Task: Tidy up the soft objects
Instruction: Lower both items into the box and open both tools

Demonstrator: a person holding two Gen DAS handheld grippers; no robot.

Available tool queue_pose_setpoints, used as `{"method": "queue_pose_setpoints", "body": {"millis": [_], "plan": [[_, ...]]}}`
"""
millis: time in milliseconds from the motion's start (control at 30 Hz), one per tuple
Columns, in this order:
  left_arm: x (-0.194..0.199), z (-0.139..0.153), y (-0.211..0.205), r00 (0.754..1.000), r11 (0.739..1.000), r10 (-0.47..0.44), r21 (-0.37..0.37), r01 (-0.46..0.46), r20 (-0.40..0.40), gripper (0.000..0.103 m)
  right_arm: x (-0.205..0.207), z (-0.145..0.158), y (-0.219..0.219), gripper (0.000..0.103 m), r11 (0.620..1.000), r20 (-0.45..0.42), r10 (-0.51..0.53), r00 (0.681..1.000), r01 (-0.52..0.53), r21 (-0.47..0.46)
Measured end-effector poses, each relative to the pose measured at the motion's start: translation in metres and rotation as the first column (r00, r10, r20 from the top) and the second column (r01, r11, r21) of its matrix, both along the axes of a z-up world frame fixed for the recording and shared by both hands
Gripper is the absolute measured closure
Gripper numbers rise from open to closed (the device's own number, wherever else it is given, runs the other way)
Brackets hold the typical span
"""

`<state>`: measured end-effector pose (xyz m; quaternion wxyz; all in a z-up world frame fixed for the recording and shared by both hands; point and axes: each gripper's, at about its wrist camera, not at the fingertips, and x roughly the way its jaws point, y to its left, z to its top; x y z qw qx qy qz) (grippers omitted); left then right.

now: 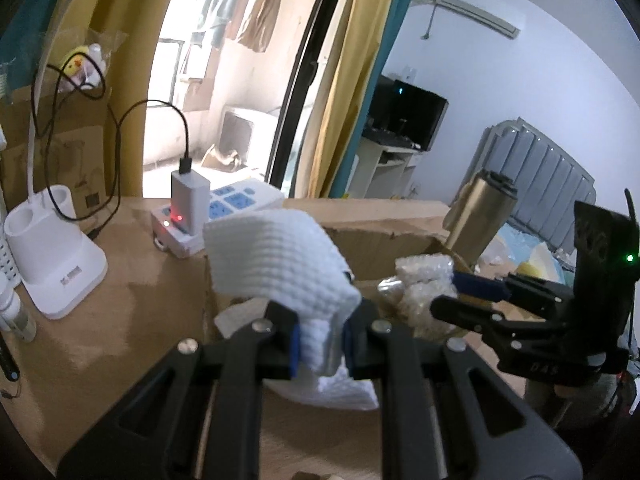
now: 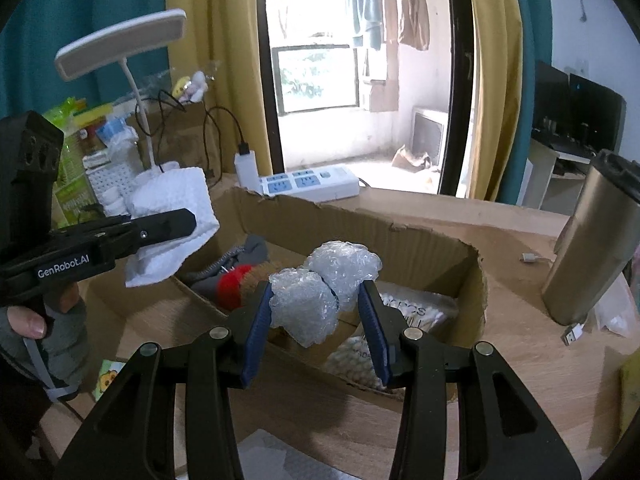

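Left wrist view first: we see our left tongs [image 1: 320,346] clamped on a white textured cloth [image 1: 280,264], which bulges up above the blue pads and hangs a flap below them, held over the near left corner of a cardboard box [image 1: 384,236] on the wooden bench [image 1: 120,280]. To the right, our right tongs [image 1: 460,292] grip a wad of bubble wrap [image 1: 424,280] over the box. A white power strip [image 1: 224,204] with a plugged-in charger sits behind the cloth, a white lamp base [image 1: 56,264] stands at the left, and a metal tumbler [image 1: 480,212] rises behind the box (it looks tilted through the fisheye). Right wrist view next: the right tongs [image 2: 318,320] squeeze the bubble wrap [image 2: 324,288] between the blue pads, above the box [image 2: 400,240]. Inside the box we make out a grey and red fabric item [image 2: 236,272] in the left compartment and packs of cotton swabs [image 2: 404,316] in the right one. The left tongs [image 2: 168,228] hold the white cloth [image 2: 172,220] over the box's left edge, and the tumbler [image 2: 592,248] stands on the bench at the right.
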<state>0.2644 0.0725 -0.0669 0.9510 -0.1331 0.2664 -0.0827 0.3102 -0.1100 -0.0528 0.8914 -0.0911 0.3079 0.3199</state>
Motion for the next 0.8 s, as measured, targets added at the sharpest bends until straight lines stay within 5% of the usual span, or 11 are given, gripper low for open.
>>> {"method": "queue_pose_setpoints", "body": {"millis": [200, 333, 500, 800], "plan": [[0.006, -0.008, -0.001, 0.999, 1.0, 0.017, 0.014, -0.017, -0.029, 0.082, 0.003, -0.009, 0.007, 0.055, 0.999, -0.008, 0.0, 1.0, 0.0, -0.045], [0.011, -0.011, 0.001, 0.998, 0.999, 0.034, 0.017, -0.033, -0.059, 0.075, 0.005, -0.013, 0.011, 0.043, 0.997, -0.005, -0.008, 1.0, 0.008, -0.072], [0.013, -0.014, 0.004, 0.997, 1.0, 0.024, -0.011, -0.025, -0.071, 0.035, 0.004, -0.012, 0.009, 0.04, 0.998, -0.002, -0.011, 1.0, 0.011, -0.067], [0.008, -0.01, 0.001, 0.998, 1.0, 0.02, 0.002, -0.02, -0.055, 0.03, -0.003, -0.006, 0.006, 0.039, 0.998, 0.018, -0.012, 1.0, 0.013, -0.06]]}}
